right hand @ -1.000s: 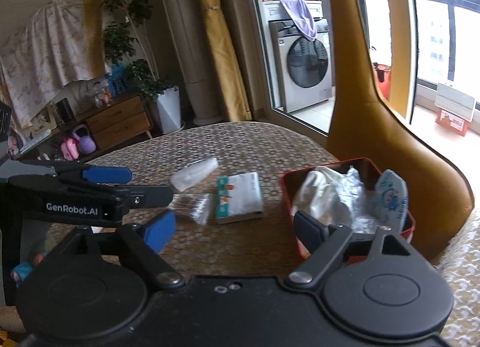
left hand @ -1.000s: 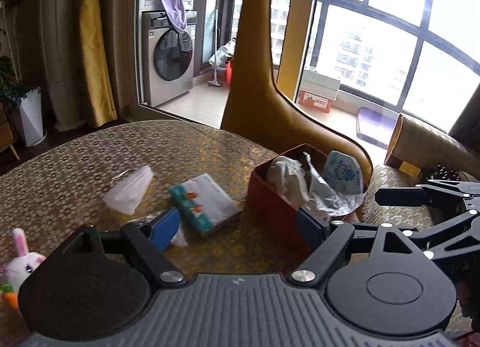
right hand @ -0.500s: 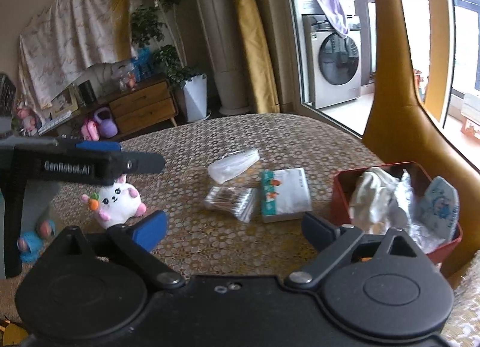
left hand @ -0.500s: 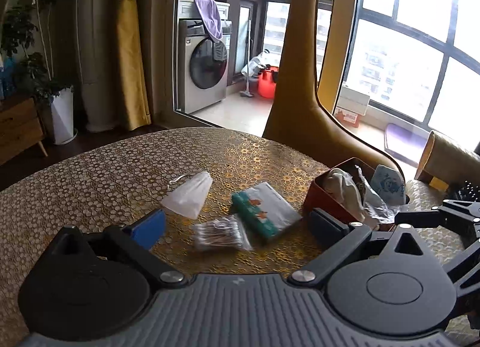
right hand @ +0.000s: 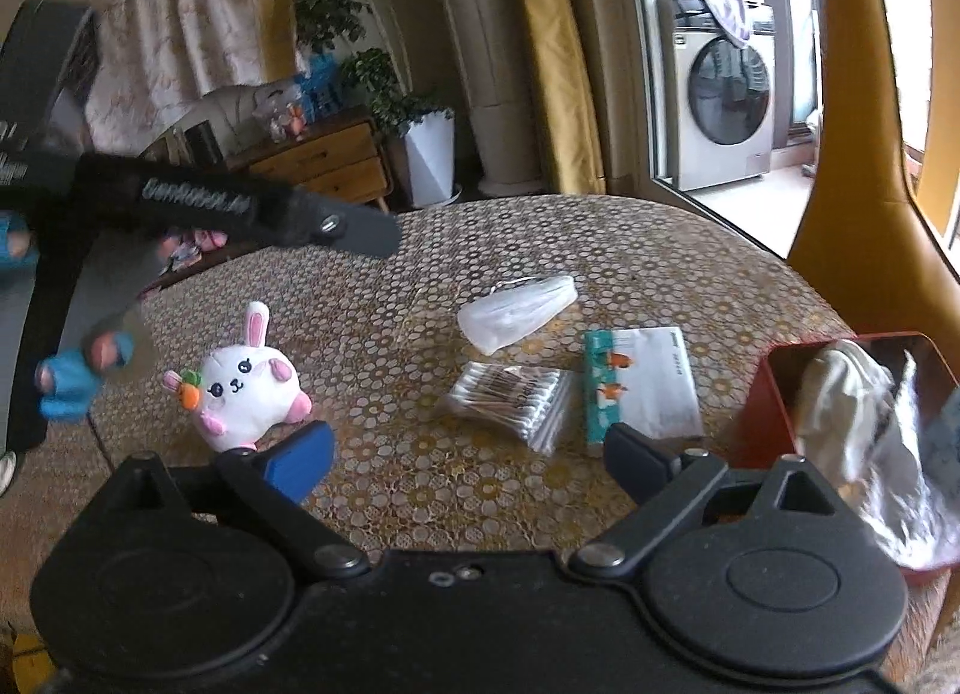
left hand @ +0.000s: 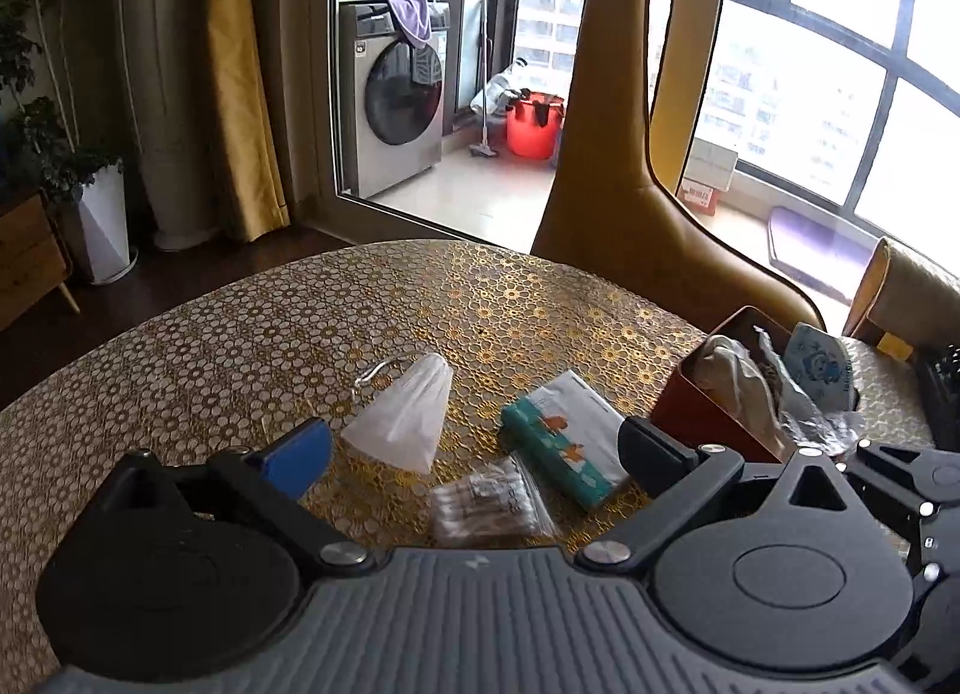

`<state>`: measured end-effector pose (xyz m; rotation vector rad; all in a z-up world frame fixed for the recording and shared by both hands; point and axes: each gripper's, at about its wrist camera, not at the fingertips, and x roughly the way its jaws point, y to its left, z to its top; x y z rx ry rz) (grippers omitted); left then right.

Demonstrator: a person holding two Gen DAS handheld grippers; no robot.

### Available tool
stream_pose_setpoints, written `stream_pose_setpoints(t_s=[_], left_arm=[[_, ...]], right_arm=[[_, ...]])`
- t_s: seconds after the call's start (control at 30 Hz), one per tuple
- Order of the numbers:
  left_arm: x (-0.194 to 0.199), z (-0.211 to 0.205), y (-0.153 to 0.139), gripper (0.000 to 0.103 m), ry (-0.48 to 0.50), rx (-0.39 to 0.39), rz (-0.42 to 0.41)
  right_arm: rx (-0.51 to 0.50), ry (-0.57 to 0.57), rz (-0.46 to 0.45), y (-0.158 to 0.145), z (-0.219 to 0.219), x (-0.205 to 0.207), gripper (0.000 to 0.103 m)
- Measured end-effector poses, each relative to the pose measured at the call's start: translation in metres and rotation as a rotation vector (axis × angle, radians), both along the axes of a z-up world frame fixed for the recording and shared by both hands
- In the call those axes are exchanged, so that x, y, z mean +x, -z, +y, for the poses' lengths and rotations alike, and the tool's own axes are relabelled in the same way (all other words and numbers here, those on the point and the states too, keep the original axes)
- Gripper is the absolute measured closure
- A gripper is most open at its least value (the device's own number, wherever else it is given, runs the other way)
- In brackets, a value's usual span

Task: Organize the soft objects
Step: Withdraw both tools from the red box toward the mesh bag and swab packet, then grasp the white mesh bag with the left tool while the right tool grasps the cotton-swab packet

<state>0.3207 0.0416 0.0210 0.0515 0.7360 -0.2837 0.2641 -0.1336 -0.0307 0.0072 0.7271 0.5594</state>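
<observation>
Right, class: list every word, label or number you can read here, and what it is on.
Nothing reads clearly.
Left tongs, white lettering in the right wrist view: motion-blurred.
Tissue pack, corner print: too small.
Blue cartoon packet, edge print: too small.
Washing machine, door label: too small.

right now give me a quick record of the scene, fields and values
surface: round table with patterned cloth
container: red box at the table's right edge, already holding cloth and plastic packets
loose items: plush bunny, clear pouch, cotton swab bag, tissue pack
left tongs: open, holding nothing
right tongs: open, holding nothing
</observation>
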Motion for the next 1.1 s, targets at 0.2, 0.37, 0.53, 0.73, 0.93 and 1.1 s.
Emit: stream_pose_setpoints(t_s=[0.2, 0.37, 0.53, 0.73, 0.93, 1.1], left_arm=[[0.036, -0.007, 0.012, 0.001, 0.003, 0.035, 0.021], [0.07, -0.017, 0.032, 0.001, -0.004, 0.082, 0.07], [0.102, -0.023, 0.051, 0.001, -0.011, 0.112, 0.13], [0.136, -0.026, 0.076, 0.001, -0.015, 0.127, 0.193], [0.162, -0.026, 0.103, 0.001, -0.05, 0.153, 0.235], [0.174, -0.032, 0.119, 0.001, -0.057, 0.163, 0.254]], right_arm=[[-0.036, -0.051, 0.014, 0.014, 0.014, 0.023, 0.006], [-0.084, -0.096, 0.022, 0.03, 0.026, 0.045, 0.006], [-0.118, -0.133, 0.037, 0.045, 0.036, 0.067, 0.006], [-0.16, -0.212, 0.025, 0.059, 0.05, 0.091, 0.007], [-0.202, -0.258, 0.023, 0.077, 0.067, 0.114, 0.006], [-0.265, -0.341, -0.014, 0.09, 0.082, 0.124, 0.006]])
